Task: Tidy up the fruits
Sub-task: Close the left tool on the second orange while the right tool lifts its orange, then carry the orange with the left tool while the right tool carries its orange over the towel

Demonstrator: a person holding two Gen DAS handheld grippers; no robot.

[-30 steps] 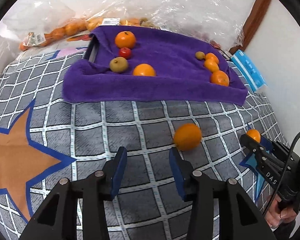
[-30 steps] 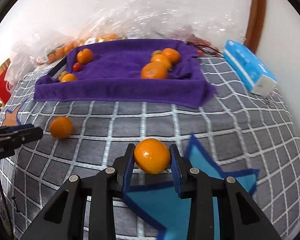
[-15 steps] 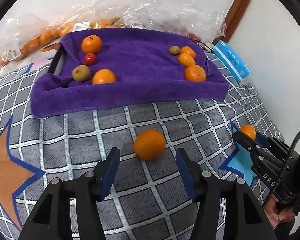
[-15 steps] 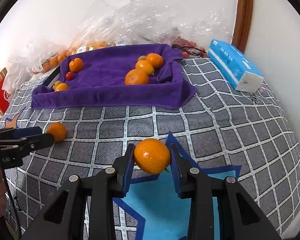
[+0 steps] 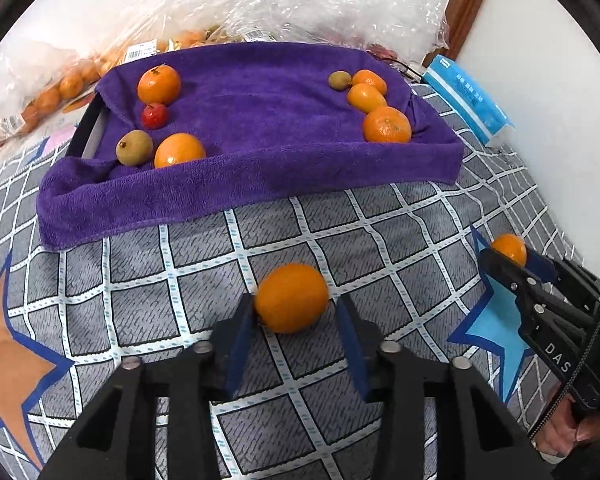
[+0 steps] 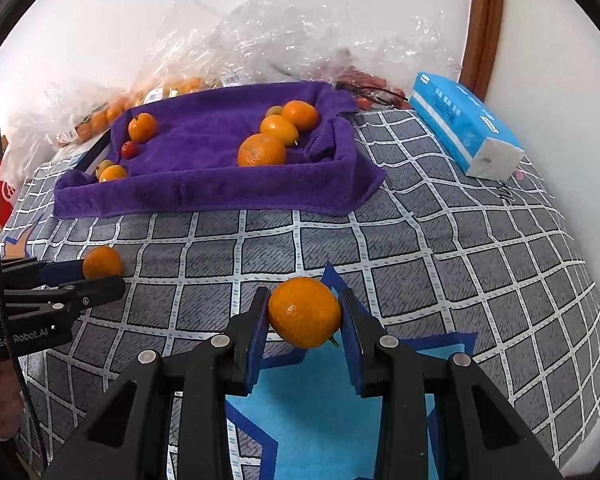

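Note:
A loose orange (image 5: 291, 298) lies on the grey checked cloth between the open fingers of my left gripper (image 5: 296, 334); the left finger touches it and a gap shows at the right one. It also shows in the right wrist view (image 6: 102, 262). My right gripper (image 6: 303, 326) is shut on another orange (image 6: 305, 312), held above the cloth; that orange also shows in the left wrist view (image 5: 509, 249). A tray lined with a purple towel (image 5: 260, 128) holds several oranges, two kiwis and a small red fruit.
Clear plastic bags of oranges (image 5: 56, 88) lie behind the tray against the wall. A blue tissue pack (image 6: 466, 128) sits to the tray's right, near a brown door frame (image 6: 482, 20). The cloth has orange (image 5: 8, 360) and blue (image 6: 340, 420) star patches.
My left gripper has moved right and forward until the loose orange lies between its fingers. My right gripper has lifted its orange a little higher.

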